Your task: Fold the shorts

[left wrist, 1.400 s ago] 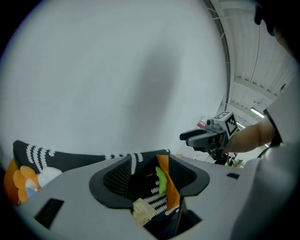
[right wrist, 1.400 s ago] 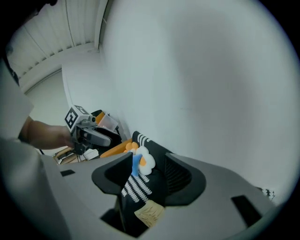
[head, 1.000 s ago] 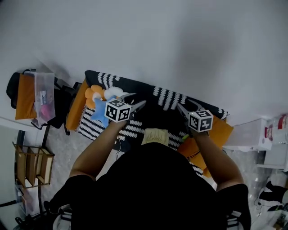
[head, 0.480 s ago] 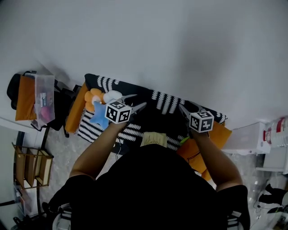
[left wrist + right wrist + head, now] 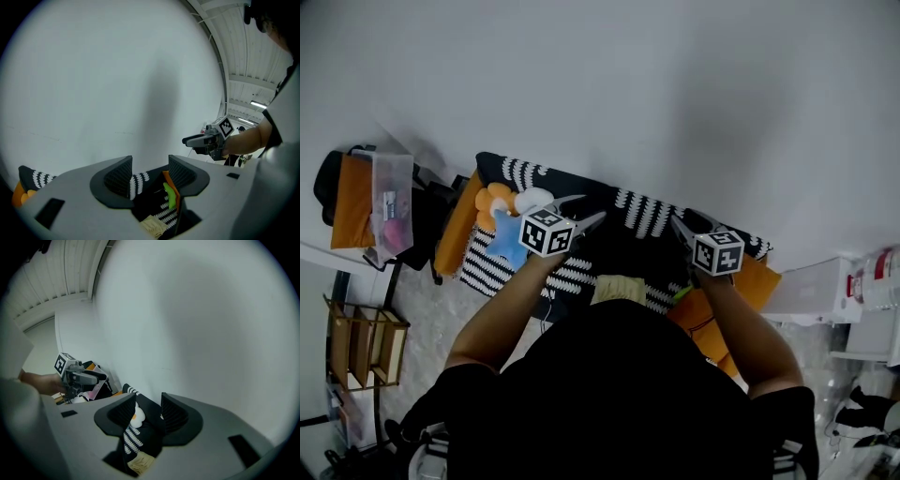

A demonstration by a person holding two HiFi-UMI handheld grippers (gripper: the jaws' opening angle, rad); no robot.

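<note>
The shorts are black with white stripes, orange side panels and flower patches. They lie spread below me against a white wall. A beige label shows at their near edge. My left gripper hovers over their left half, open, with nothing between its jaws. My right gripper hovers over the right half. Its jaws have just been closing a little but stand apart, and they grip nothing. The shorts show through the gap. Each gripper sees the other: the right gripper and the left gripper.
A dark bag with an orange flap and a clear pouch stands at the left. Below it is a wooden rack. White boxes sit at the right. The white wall rises just beyond the shorts.
Both grippers stay over the shorts where they were. Only the head view has shifted slightly.
</note>
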